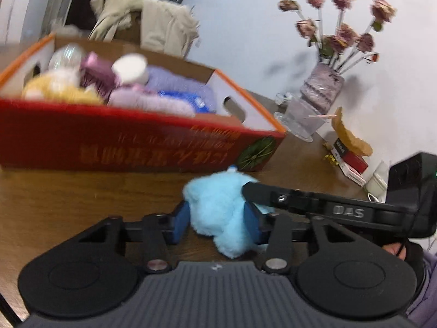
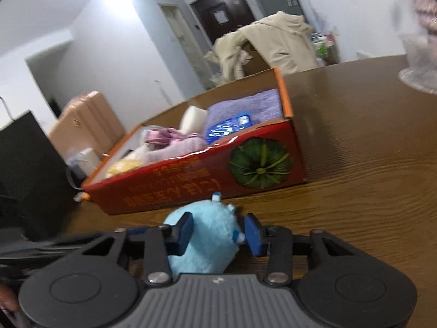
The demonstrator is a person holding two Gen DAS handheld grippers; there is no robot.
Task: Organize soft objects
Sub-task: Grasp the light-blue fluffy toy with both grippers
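Note:
A fluffy light-blue plush toy (image 1: pixel 218 213) sits between the blue pads of my left gripper (image 1: pixel 217 218), which is shut on it. My right gripper (image 2: pixel 215 232) also closes on the same plush (image 2: pixel 204 240) from the right side; its black finger (image 1: pixel 273 194) crosses into the left wrist view. A red cardboard box (image 1: pixel 123 142) with an orange rim stands just beyond on the wooden table, holding several soft items: yellow, pink, purple and blue ones. The box also shows in the right wrist view (image 2: pixel 196 180).
A vase of dried roses (image 1: pixel 325 82) on a glass stand and small boxes (image 1: pixel 352 161) sit at the table's right edge by the wall. A beige coat (image 2: pixel 275 43) lies on a chair behind the table. A pink suitcase (image 2: pixel 87 125) stands far left.

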